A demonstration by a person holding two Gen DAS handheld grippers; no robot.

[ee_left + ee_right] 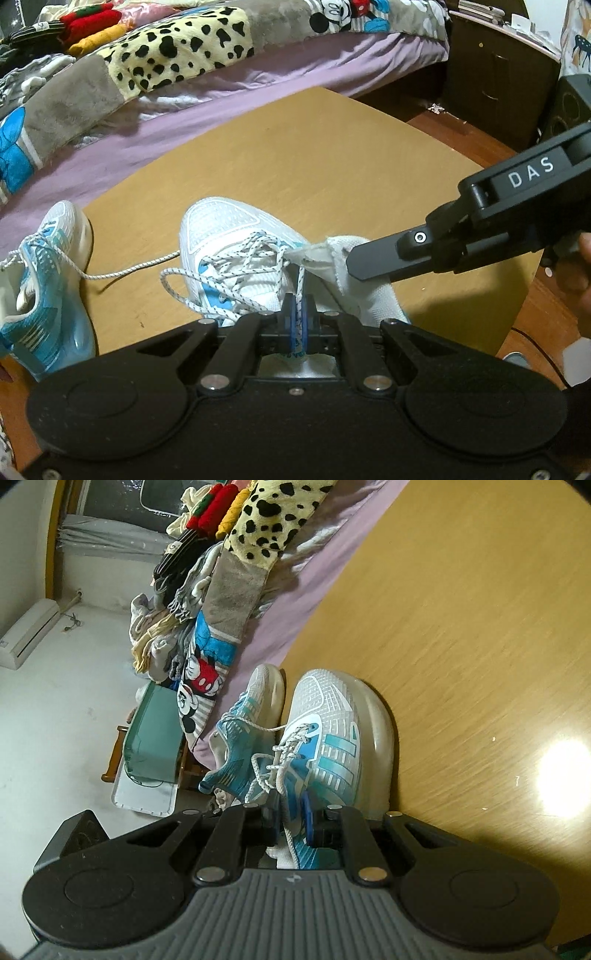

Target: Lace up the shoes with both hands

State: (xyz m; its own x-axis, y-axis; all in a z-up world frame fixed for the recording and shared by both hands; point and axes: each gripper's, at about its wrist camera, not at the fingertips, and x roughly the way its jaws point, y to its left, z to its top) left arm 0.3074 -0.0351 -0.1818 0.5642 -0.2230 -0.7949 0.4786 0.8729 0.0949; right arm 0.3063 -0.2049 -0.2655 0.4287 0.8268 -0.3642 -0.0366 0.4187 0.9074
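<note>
A white and blue sneaker (221,236) stands on the wooden table (314,155), toe pointing away, its speckled laces (251,258) loose and tangled over the tongue. My left gripper (297,306) is shut on one strand of lace (301,275) that runs taut up to the eyelets. From the right, my right gripper (351,262) is shut on the white edge of the shoe's upper (334,247). In the right wrist view that gripper (290,812) pinches the blue-and-white upper edge (291,834) of the sneaker (332,731).
The second sneaker (44,280) lies at the table's left edge, and its lace (129,271) trails across the tabletop. A bed (258,77) with blankets and clothes borders the far side. A dark cabinet (495,66) stands back right. A hand (581,266) shows at the right edge.
</note>
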